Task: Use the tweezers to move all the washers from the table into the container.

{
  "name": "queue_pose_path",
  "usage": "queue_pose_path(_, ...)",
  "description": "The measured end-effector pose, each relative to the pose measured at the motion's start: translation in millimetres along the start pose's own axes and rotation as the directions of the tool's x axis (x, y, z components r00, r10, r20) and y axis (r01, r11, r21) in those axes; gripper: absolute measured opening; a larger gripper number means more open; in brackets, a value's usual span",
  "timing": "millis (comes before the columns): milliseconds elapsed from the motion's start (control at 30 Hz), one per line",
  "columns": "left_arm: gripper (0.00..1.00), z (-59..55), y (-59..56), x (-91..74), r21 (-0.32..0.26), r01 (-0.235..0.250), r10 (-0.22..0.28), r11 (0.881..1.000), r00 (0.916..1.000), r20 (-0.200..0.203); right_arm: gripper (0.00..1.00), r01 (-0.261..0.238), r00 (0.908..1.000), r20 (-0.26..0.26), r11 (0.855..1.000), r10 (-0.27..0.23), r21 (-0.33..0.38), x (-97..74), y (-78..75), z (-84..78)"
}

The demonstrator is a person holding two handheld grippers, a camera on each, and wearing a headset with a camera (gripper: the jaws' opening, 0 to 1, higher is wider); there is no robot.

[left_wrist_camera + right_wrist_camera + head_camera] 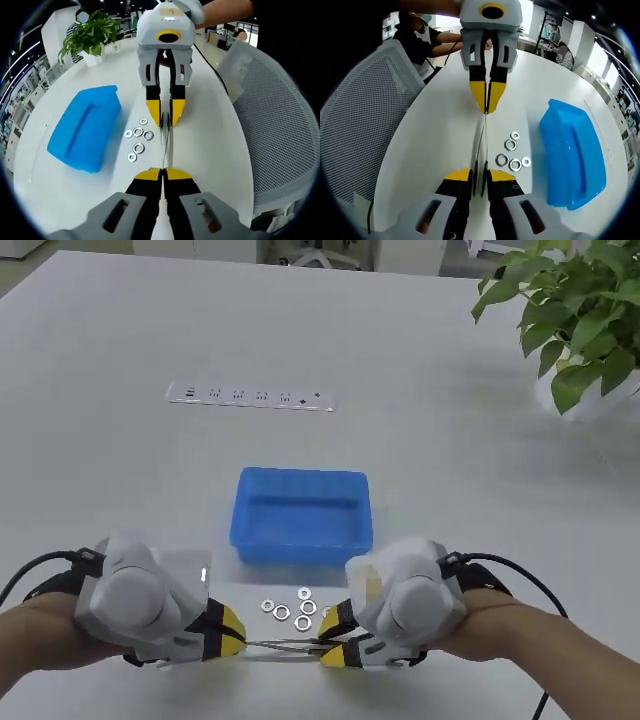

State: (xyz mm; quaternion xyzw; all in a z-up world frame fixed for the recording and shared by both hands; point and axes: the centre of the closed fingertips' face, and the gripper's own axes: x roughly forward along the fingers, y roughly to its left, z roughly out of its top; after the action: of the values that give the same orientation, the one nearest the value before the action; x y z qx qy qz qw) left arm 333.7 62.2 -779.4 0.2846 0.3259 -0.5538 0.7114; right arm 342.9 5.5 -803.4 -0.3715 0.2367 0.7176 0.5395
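**Tweezers held at both ends, washers not yet lifted**

The tweezers (285,645) are shown stretched between the left tool (232,634) and the right tool (330,638), low over the near edge of the table (450,470). Each tool is clenched on one end of the tweezers. In the right gripper view the two thin arms are seen spread at the right tool's end and drawn together toward the left tool's.

Several washers (292,609) are scattered flat on the table just beyond the tweezers. They lie between the tweezers and the blue container (302,515), which is set near them but apart. No washer can be made out inside it, so the task is judged to be at its start. A power strip (250,397) and a potted plant (580,310) are placed well away.

The washers are judged to be light, thin, hard and smooth. A washer lying flat is likely to slide when nudged rather than lift. Each is best taken across its ring, with one tip through the hole and the other outside the rim.

The tweezers are judged slim and springy, and apt to twist in a grasp. They are best held along the middle of the arms, so that a squeeze closes the tips.
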Motion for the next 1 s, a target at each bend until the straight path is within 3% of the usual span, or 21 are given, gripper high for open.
queue_pose_path(267, 0.05, 13.5, -1.5, -10.1, 0.019, 0.005, -0.005, 1.0, 0.9999, 0.012, 0.13, 0.011, 0.9999, 0.009, 1.0, -0.011, 0.005, 1.5, 0.1, 3.9)
queue_pose_path(1000, 0.05, 71.1, 1.6, -38.7, 0.113, -0.012, 0.003, 0.994, 0.9968, 0.08, 0.1, 0.071, 0.9957, 0.055, 0.995, -0.074, 0.064, -9.6, -7.3, 18.2)
